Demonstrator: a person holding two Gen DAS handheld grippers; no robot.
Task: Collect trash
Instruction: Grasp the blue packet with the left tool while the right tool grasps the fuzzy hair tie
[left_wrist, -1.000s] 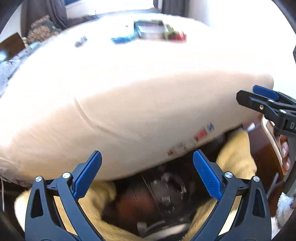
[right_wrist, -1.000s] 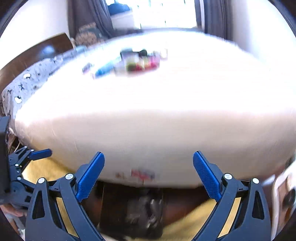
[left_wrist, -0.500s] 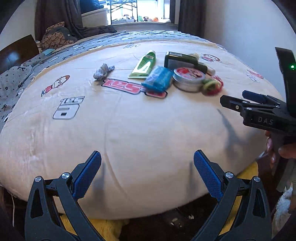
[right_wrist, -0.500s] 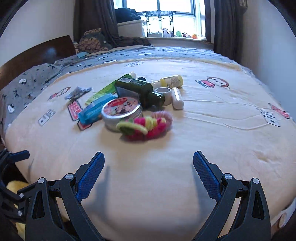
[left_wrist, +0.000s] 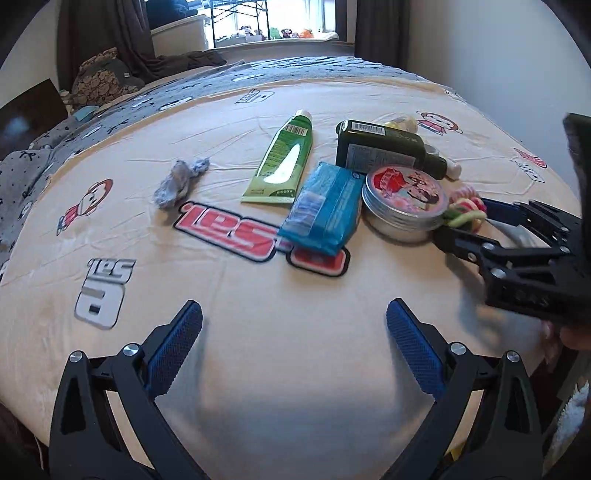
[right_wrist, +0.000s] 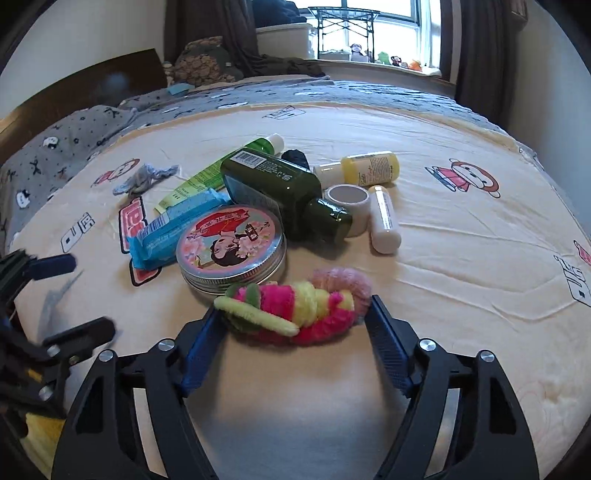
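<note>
On the cream blanket (left_wrist: 258, 332) lies a pile of items: a crumpled grey-blue scrap (left_wrist: 181, 181), a green tube (left_wrist: 280, 162), a blue packet (left_wrist: 325, 210), a round tin (left_wrist: 404, 199) and a dark green bottle (left_wrist: 384, 151). A fuzzy pink, yellow and green scrunchie bundle (right_wrist: 295, 306) rests in front of the tin. My right gripper (right_wrist: 293, 312) straddles the bundle, its jaws closing, with the tips just at the bundle's two ends. The left gripper (left_wrist: 293, 306) hovers open over bare blanket, nothing between its fingers.
Behind the tin lie a white tape roll (right_wrist: 347, 203), a small yellow bottle (right_wrist: 369, 168) and a white tube (right_wrist: 384, 221). Grey bedding (right_wrist: 74, 133), a dark headboard (right_wrist: 74, 96) and a window lie beyond. A wall stands at the right.
Both grippers came up from the bed's edge and moved in over the blanket toward the pile. The right jaws have narrowed around the scrunchie bundle.
</note>
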